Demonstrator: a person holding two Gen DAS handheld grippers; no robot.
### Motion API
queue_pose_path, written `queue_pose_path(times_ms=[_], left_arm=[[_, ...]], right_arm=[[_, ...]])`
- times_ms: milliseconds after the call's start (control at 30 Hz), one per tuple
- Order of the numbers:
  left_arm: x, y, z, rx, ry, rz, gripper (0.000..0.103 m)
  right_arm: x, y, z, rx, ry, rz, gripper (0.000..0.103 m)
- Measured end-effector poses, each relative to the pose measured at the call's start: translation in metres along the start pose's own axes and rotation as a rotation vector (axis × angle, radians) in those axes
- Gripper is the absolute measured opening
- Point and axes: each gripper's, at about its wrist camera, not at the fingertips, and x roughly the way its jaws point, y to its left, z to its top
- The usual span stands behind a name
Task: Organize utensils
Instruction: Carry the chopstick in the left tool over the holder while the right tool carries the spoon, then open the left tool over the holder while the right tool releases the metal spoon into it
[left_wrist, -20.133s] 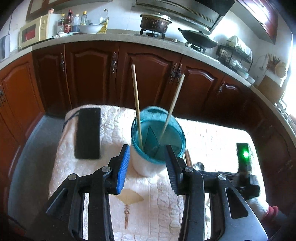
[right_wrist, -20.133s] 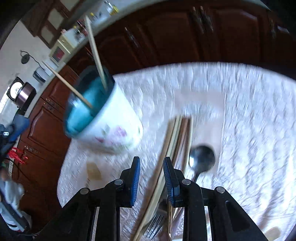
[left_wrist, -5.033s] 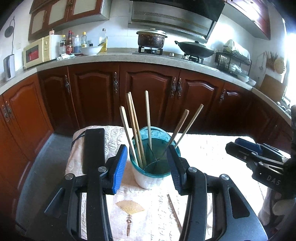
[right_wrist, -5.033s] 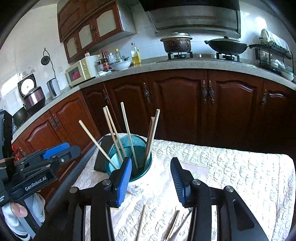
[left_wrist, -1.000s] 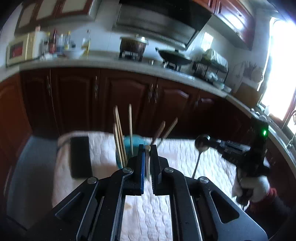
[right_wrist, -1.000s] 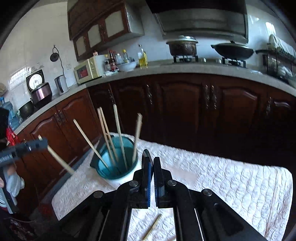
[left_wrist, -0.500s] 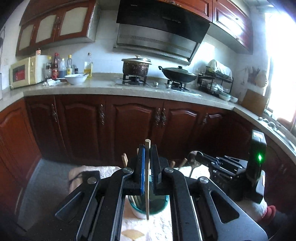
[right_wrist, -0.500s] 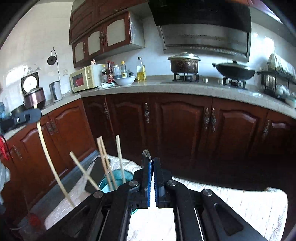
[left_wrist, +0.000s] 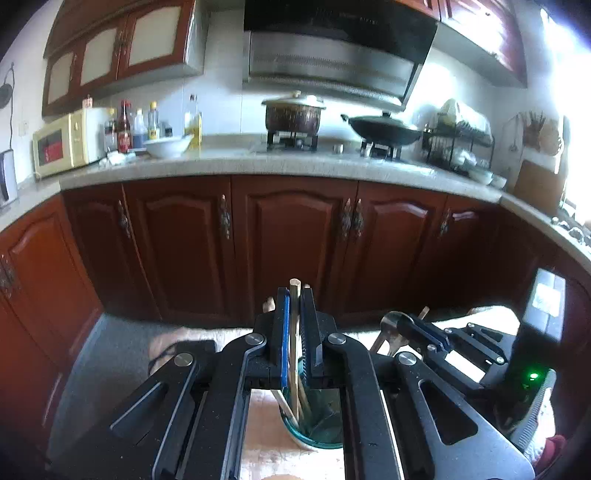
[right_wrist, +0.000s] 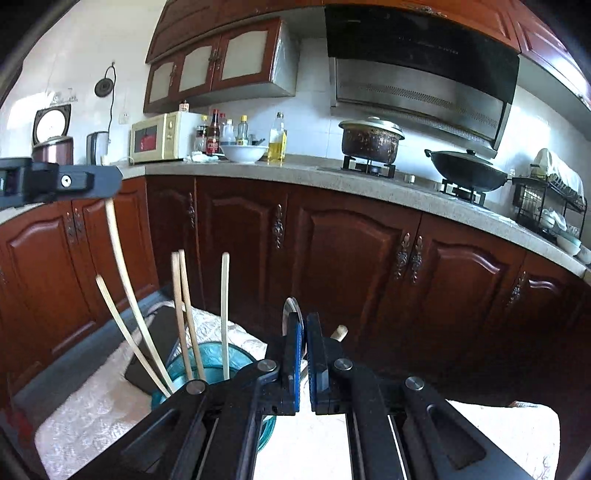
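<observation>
Two grippers were both clamped on utensils above the teal-rimmed white cup (left_wrist: 314, 432), which stood on the cream quilted cloth (right_wrist: 81, 413) of the table. The left gripper (left_wrist: 294, 325) pinched a pale wooden chopstick (left_wrist: 294, 295) between its blue pads, the stick's long axis running nearly upright, its lower end dropping toward the cup's mouth directly beneath the fingers. The right gripper (right_wrist: 302, 350) had its jaws pressed on a metal spoon (right_wrist: 290, 308), whose bowl stood edge-on above the fingertips; in the left wrist view the spoon's bowl pointed up and away from the cup. The cup sat below and to the left of the right gripper's fingers, already holding several pale chopsticks (right_wrist: 181, 314) leaning outward. By my judgement the left hand was the nearer, its chopstick almost lined up over the opening, so release there looked the likelier next step; the spoon would have to travel sideways past the leaning sticks.
</observation>
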Motion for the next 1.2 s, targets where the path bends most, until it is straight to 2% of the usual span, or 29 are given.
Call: queue_pose_path(times_ms=[333, 567, 600, 633, 667, 733, 800, 1000, 1200], left_arm=[[0.031, -0.004, -0.034, -0.033, 0.106, -0.001, 0.004], [0.034, -0.006, -0.041, -0.05, 0.128, -0.001, 0.005], [0.033, -0.006, -0.041, -0.056, 0.13, -0.003, 0.006], [0.032, -0.005, -0.04, -0.062, 0.131, -0.006, 0.012], [0.03, -0.005, -0.04, -0.068, 0.13, -0.007, 0.023], [0.024, -0.004, -0.038, -0.079, 0.122, -0.014, 0.037], [0.019, -0.004, -0.036, -0.087, 0.118, -0.021, 0.039], [-0.004, -0.009, -0.031, -0.072, 0.095, -0.015, 0.044], [-0.027, -0.017, -0.04, -0.039, 0.064, 0.05, 0.048]], right_arm=[[0.014, 0.014, -0.036, -0.011, 0.146, 0.106, 0.002], [0.019, 0.01, -0.054, 0.031, 0.226, 0.148, 0.003], [0.018, 0.006, -0.054, 0.049, 0.232, 0.157, 0.003], [0.017, 0.003, -0.054, 0.066, 0.236, 0.169, 0.004], [0.015, 0.0, -0.054, 0.079, 0.238, 0.179, 0.005], [0.009, -0.004, -0.055, 0.098, 0.231, 0.186, 0.029], [0.002, -0.008, -0.054, 0.108, 0.212, 0.19, 0.035], [-0.019, -0.013, -0.051, 0.129, 0.193, 0.18, 0.035], [-0.041, -0.015, -0.047, 0.146, 0.166, 0.163, 0.038]])
